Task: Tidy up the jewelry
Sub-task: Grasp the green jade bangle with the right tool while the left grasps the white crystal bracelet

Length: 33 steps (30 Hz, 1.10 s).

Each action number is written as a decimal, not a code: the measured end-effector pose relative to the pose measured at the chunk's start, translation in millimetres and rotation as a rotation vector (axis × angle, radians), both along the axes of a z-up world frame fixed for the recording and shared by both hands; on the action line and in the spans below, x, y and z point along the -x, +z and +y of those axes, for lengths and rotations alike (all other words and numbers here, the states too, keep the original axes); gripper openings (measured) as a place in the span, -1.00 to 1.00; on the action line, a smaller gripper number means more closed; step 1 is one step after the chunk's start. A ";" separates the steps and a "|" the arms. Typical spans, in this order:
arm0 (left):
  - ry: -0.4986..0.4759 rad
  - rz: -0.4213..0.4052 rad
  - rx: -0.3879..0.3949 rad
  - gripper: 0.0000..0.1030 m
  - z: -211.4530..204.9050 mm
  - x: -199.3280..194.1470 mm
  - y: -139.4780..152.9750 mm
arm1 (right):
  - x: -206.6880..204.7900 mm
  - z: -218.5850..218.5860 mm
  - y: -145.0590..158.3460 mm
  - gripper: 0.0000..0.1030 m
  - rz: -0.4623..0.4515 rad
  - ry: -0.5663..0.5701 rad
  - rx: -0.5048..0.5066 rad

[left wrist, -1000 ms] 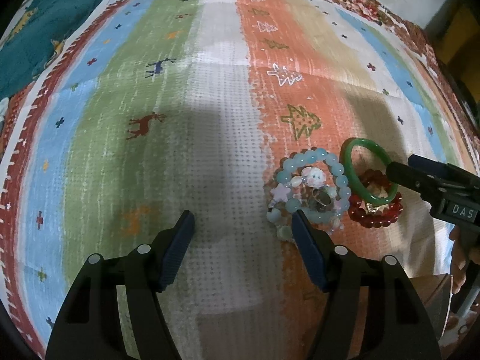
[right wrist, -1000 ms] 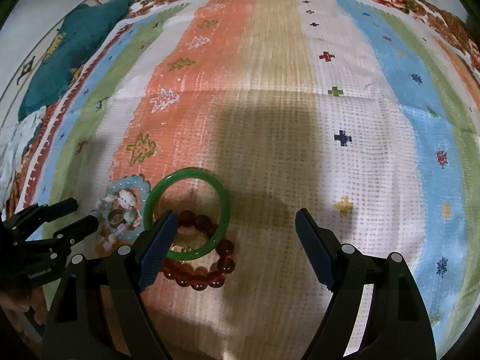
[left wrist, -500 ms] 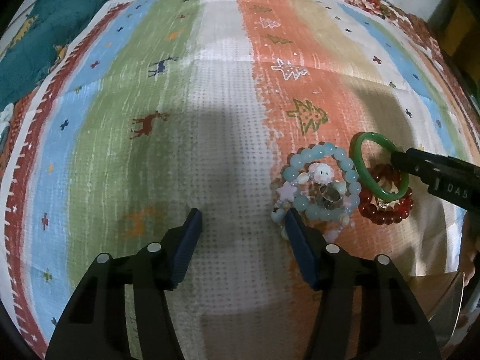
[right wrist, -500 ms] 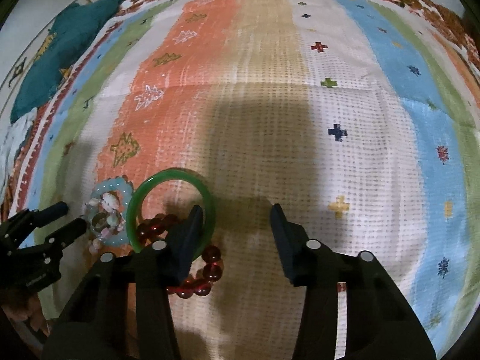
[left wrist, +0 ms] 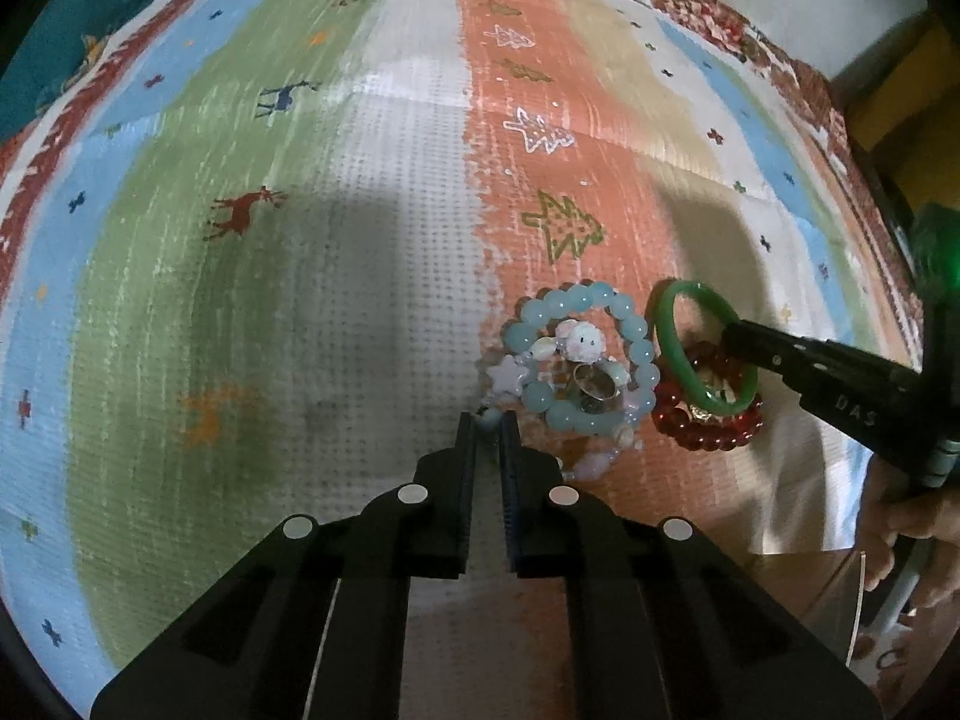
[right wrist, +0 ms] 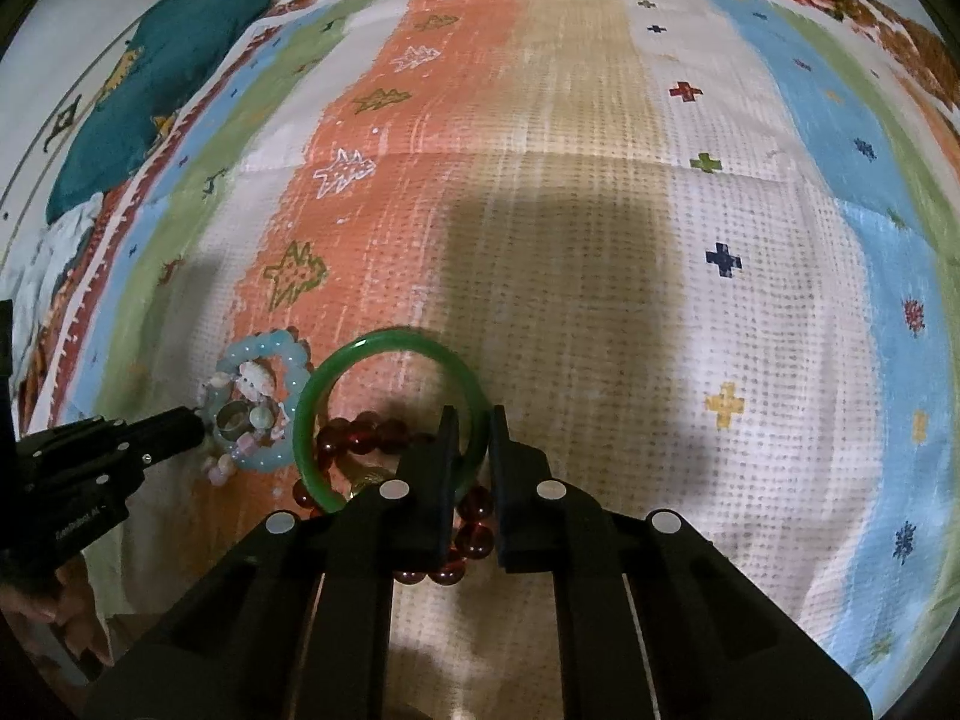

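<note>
On the striped cloth (left wrist: 312, 312) lie a pale blue bead bracelet (left wrist: 600, 300) with charms and a silver ring (left wrist: 594, 387) inside it, a green bangle (left wrist: 672, 348), and a red bead bracelet (left wrist: 708, 435) under the bangle. My left gripper (left wrist: 487, 420) has its jaws closing on a pale bead at the blue bracelet's near left edge. In the right wrist view my right gripper (right wrist: 468, 420) has its jaws closing on the near right rim of the green bangle (right wrist: 390, 341). The red beads (right wrist: 354, 438) lie beneath it. The blue bracelet (right wrist: 264, 348) sits at its left.
A teal cloth (right wrist: 156, 78) lies bunched at the far left corner of the spread. A person's hand (left wrist: 900, 540) holds the right gripper's handle near the cloth's near right edge. Wide striped fabric stretches beyond and to both sides of the jewelry.
Both grippers went from wide open to shut. The left closed on a bead of the blue bracelet, the right on the green bangle's rim. Neither hand shifted much.
</note>
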<state>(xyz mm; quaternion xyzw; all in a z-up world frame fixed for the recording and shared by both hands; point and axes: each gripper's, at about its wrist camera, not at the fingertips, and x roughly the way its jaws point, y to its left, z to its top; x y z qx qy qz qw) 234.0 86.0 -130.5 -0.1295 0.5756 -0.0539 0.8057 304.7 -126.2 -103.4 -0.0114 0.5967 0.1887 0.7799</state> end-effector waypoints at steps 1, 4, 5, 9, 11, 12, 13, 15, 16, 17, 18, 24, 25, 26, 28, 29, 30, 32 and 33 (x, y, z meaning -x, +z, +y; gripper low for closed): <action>0.001 0.000 0.000 -0.95 -2.1 -0.2 0.4 | -0.2 -0.4 0.3 -0.83 -0.001 -0.002 0.002; -0.006 -0.009 -0.004 -1.00 -4.8 0.4 5.3 | 0.8 -0.9 2.5 -0.84 -0.014 0.004 0.026; -0.007 -0.011 -0.003 -1.00 -5.1 0.7 5.8 | 1.0 -1.0 3.1 -0.84 -0.018 0.006 0.035; -0.003 -0.026 0.003 -1.00 -4.2 1.0 11.9 | 2.9 -0.6 3.7 -0.84 -0.022 0.012 0.042; -0.004 -0.032 0.007 -1.00 -3.4 1.1 14.0 | 3.8 -0.2 4.4 -0.84 -0.024 0.014 0.047; -0.004 -0.031 0.009 -1.00 -3.3 0.9 13.8 | 3.9 -0.3 4.5 -0.84 -0.025 0.015 0.049; -0.001 -0.028 0.004 -1.00 -2.6 0.8 13.0 | 3.8 -0.1 4.7 -0.84 -0.026 0.017 0.050; -0.001 -0.022 -0.004 -0.99 -2.8 -1.0 10.9 | 3.3 -0.3 4.2 -0.84 -0.024 0.017 0.049; -0.002 -0.018 -0.007 -0.98 -1.9 -0.5 10.1 | 3.0 -0.5 4.1 -0.84 -0.023 0.017 0.047; -0.004 -0.011 -0.015 -0.94 -2.4 -1.1 7.8 | 3.0 -0.4 4.1 -0.84 -0.023 0.016 0.046; -0.005 -0.009 -0.023 -0.89 -2.6 -1.3 6.8 | 2.9 -0.6 3.8 -0.84 -0.022 0.015 0.045; -0.004 -0.016 -0.065 -0.51 -4.8 -4.2 4.0 | 3.0 -0.1 3.0 -0.84 -0.020 0.013 0.043; -0.011 -0.016 -0.081 -0.50 -7.5 -4.9 2.7 | 3.0 -0.1 2.9 -0.84 -0.020 0.012 0.043; -0.016 -0.018 -0.096 -0.49 -9.3 -5.7 2.1 | 3.0 -0.1 2.5 -0.84 -0.019 0.012 0.042; -0.033 -0.027 -0.129 -0.46 -14.5 -9.0 1.4 | 2.9 -0.1 1.9 -0.84 -0.019 0.012 0.042; -0.041 -0.030 -0.143 -0.46 -17.1 -11.2 0.6 | 2.9 -0.3 2.2 -0.84 -0.019 0.012 0.042; -0.045 -0.032 -0.154 -0.46 -18.8 -13.0 -0.3 | 2.9 -0.2 1.9 -0.84 -0.019 0.012 0.041; -0.056 -0.035 -0.178 -0.46 -21.8 -14.4 -2.0 | 2.5 -0.4 1.2 -0.84 -0.016 0.012 0.043; -0.066 -0.038 -0.199 -0.47 -24.4 -14.0 -2.8 | 2.2 -0.5 0.3 -0.84 -0.014 0.011 0.045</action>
